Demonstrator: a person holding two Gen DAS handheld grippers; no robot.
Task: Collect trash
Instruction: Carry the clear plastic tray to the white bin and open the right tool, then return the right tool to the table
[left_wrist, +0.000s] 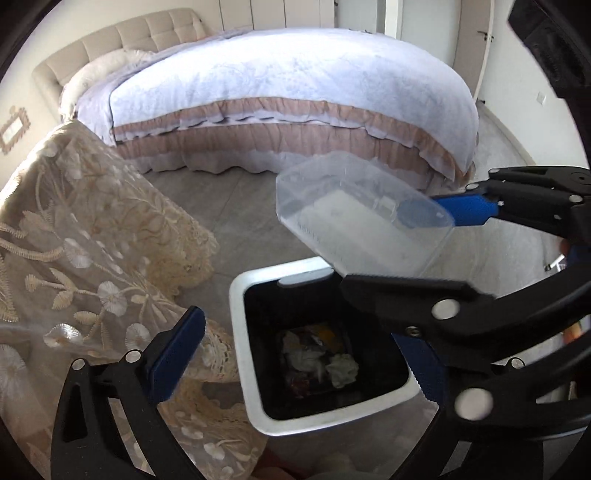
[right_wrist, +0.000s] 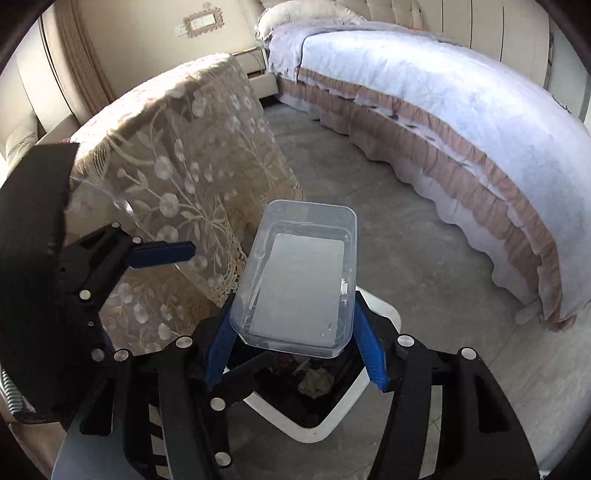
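A clear plastic container (right_wrist: 303, 280), empty and tilted, hangs over a white-rimmed trash bin (right_wrist: 317, 435). My right gripper (right_wrist: 293, 314) is shut on the container's near end, one blue pad on each long side. In the left wrist view that container (left_wrist: 362, 221) and the right gripper (left_wrist: 399, 247) come in from the right above the bin (left_wrist: 238, 350). The bin's black liner holds crumpled tissues (left_wrist: 343, 369) and other scraps. My left gripper (left_wrist: 301, 362) stands wide open over the bin's mouth with nothing between its fingers. One of its blue fingers (right_wrist: 162, 254) shows at the left of the right wrist view.
A lace-covered piece of furniture (left_wrist: 92, 240) stands right against the bin's left side. A bed with a lavender cover and pink frills (left_wrist: 295, 103) lies beyond, across a strip of grey floor (left_wrist: 240, 206). White doors line the far wall.
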